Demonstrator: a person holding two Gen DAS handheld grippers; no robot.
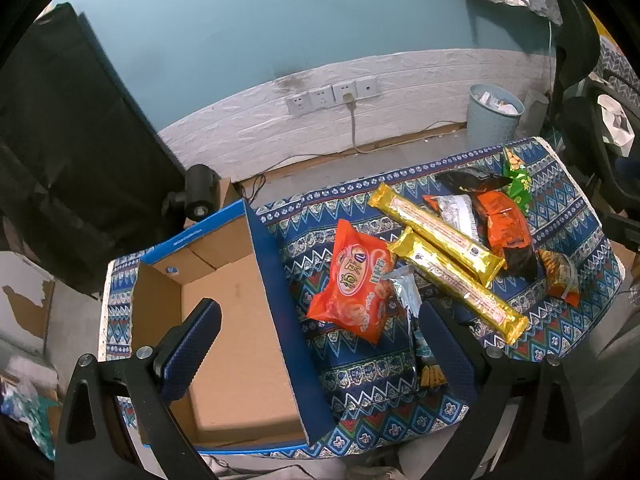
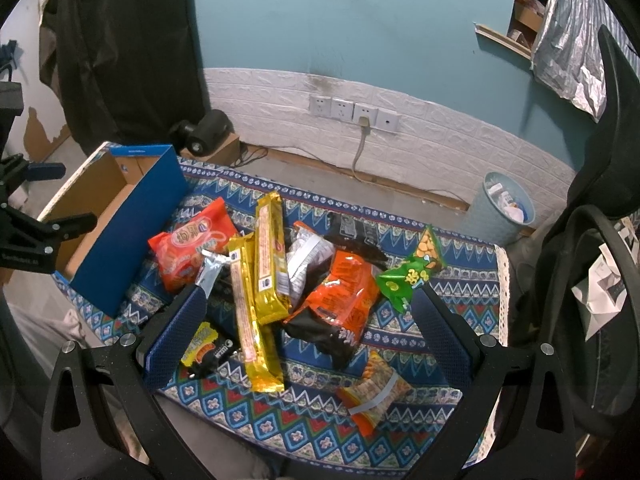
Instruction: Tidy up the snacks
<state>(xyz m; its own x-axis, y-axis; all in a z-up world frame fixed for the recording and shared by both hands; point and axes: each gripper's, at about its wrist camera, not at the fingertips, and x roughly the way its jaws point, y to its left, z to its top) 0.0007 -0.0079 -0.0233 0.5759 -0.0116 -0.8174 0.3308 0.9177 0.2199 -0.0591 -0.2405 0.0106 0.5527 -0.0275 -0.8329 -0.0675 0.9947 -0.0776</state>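
Observation:
A cardboard box with blue outer walls stands open on the left of the patterned table; its inside shows only bare cardboard. My left gripper hangs open over the box's right wall, holding nothing. Beside it lie a red-orange snack bag, two long gold packs and an orange-black bag. My right gripper is open above the snack pile, with the gold packs, the orange-black bag and a green bag between and beyond its fingers. The box sits to its left.
A small orange pack and a yellow-black pack lie near the table's front edge. On the floor behind stands a pale blue waste bin, under a wall with sockets. A black chair borders the right side.

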